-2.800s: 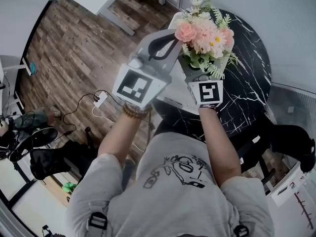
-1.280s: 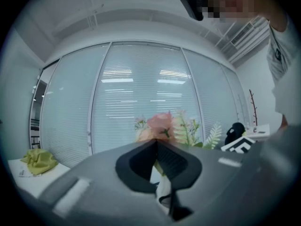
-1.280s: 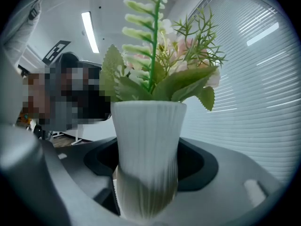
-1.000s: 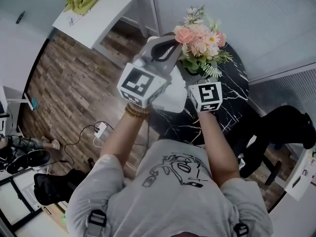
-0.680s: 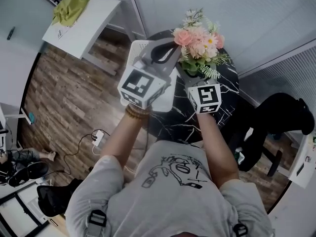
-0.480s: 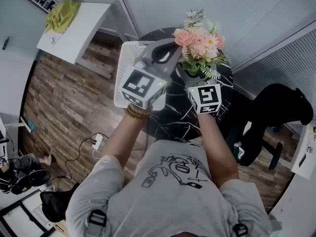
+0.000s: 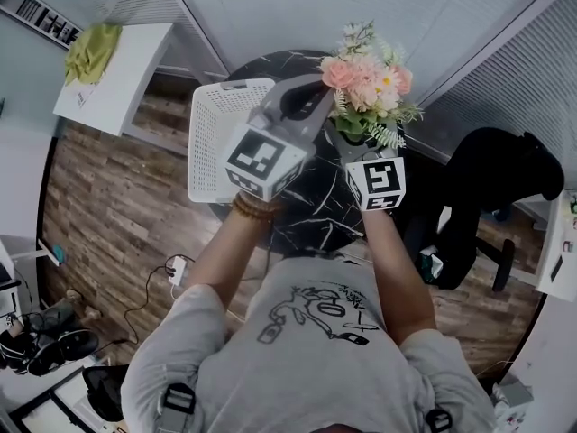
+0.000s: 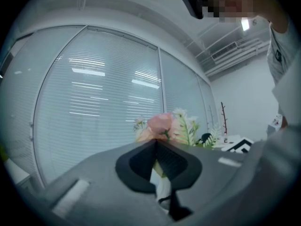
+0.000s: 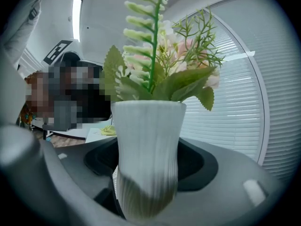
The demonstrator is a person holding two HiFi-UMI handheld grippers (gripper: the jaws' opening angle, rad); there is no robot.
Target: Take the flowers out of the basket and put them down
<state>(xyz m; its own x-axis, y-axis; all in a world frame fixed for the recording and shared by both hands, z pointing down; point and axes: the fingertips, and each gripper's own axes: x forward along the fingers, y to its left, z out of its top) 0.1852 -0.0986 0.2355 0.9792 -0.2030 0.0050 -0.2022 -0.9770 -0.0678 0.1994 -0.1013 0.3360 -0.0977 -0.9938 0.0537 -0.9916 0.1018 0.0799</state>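
A bunch of pink and white flowers [image 7: 368, 78] with green fern leaves stands in a ribbed white vase [image 9: 148, 145]. My right gripper [image 7: 358, 141] is shut on the vase's body and holds it upright above the round black marble table [image 7: 315, 201]. The vase fills the space between the jaws in the right gripper view. The white plastic basket [image 7: 215, 138] lies on the table's left side, apart from the flowers. My left gripper [image 7: 311, 93] hovers just left of the flowers, between them and the basket, its fingertips [image 8: 155, 144] touching with nothing held.
A white desk [image 7: 117, 79] with a green cloth [image 7: 93, 50] stands at the upper left over the wooden floor. A black chair [image 7: 491, 183] is right of the table. Cables and a power strip [image 7: 174, 269] lie on the floor. Window blinds run behind the table.
The view has swung round: the table and the white basket now show in full to the left of the grippers. Both grippers and the flowers keep their places relative to each other.
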